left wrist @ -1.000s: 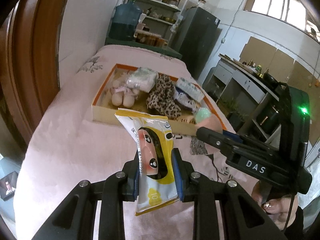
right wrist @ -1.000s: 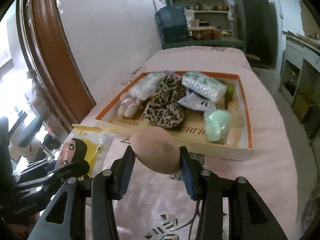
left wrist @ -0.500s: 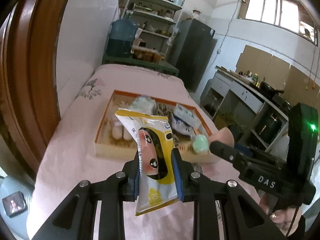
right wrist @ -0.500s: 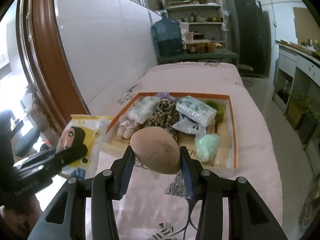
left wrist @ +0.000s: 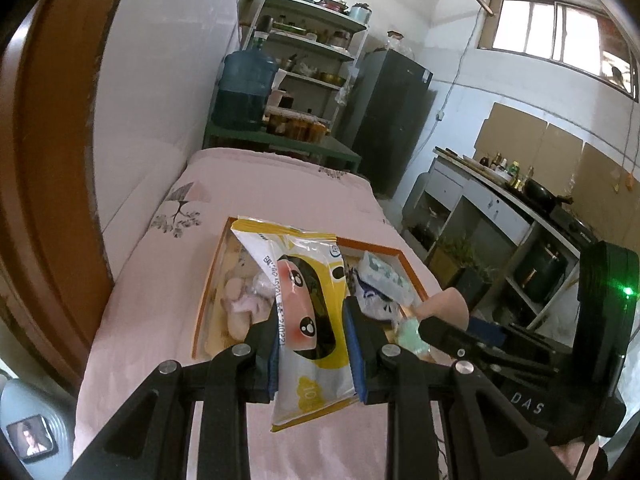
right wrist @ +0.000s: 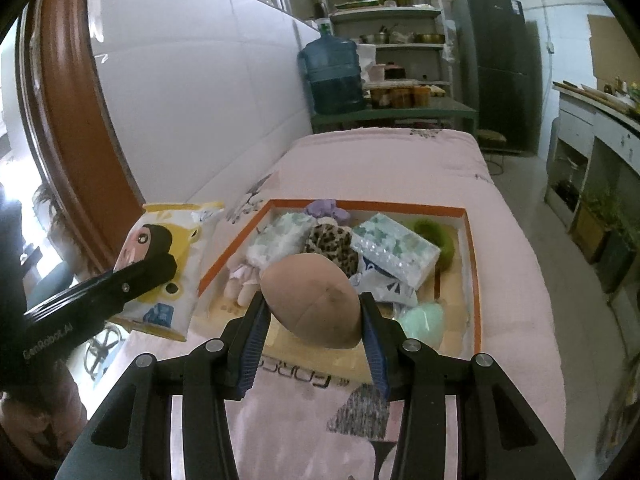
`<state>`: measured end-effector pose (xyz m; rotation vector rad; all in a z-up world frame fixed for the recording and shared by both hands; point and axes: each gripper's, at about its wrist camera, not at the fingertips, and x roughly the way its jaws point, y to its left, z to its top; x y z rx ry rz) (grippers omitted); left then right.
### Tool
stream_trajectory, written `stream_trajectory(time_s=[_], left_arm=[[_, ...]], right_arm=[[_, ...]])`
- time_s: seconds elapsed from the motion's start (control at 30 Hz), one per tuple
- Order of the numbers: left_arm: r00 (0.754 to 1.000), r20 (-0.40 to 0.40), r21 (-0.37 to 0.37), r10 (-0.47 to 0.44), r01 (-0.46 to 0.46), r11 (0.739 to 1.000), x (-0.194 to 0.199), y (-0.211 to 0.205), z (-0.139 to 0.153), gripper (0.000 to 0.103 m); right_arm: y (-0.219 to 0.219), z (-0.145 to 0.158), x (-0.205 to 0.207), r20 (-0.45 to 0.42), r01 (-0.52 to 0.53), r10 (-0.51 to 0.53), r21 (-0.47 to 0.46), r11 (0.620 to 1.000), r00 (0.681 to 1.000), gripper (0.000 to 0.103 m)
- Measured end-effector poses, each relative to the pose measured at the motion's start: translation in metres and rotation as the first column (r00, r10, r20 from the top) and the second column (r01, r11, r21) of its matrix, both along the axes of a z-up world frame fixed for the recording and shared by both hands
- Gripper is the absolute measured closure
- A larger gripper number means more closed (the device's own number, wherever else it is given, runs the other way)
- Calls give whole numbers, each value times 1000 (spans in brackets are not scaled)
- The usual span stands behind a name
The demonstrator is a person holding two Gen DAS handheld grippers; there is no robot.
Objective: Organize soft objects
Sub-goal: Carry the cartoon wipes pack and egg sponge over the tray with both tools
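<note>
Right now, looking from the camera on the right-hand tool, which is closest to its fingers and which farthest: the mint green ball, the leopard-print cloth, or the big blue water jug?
1. Mint green ball: nearest, in the box's near right corner, just past the right gripper.
2. Leopard-print cloth: mid-box, behind the tan ball held in the fingers.
3. Blue water jug: farthest, on the green stand beyond the bed.

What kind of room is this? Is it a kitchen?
Probably a home kitchen that doubles as a bedroom: a dark fridge, shelves of pots and jars and a big water jug stand beyond a bed with a pink cover.
</note>
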<state>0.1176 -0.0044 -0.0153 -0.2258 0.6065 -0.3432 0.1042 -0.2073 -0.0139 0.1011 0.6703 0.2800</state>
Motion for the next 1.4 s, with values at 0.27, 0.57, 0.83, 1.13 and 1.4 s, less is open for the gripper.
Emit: stream_trajectory(time_s=[0.27,0.57,0.83,1.13,1.4], left_arm=[[999,-10,6,-33,33,999,27,-14,-4,76],[995,-21,42,-101,101,994,48,-46,-16,76],[992,-46,82,-117,120,989,62,-63,-30,76],[989,-71,102,-130,137,985,73,-71,-43,76],[985,-113,96,-132,143,985,83,-74,-54,88]], right_arm=[[-4,-9,25,-5,38,-38,-21,999,999,57],[-23,-34,45,-37,104,-106,-49,993,994,57],[-34,-49,55,-56,121,-124,-44,992,991,57],[-37,-55,61,-55,125,-127,-44,991,990,57],[-36,-58,62,-51,121,-124,-54,991,991,57]])
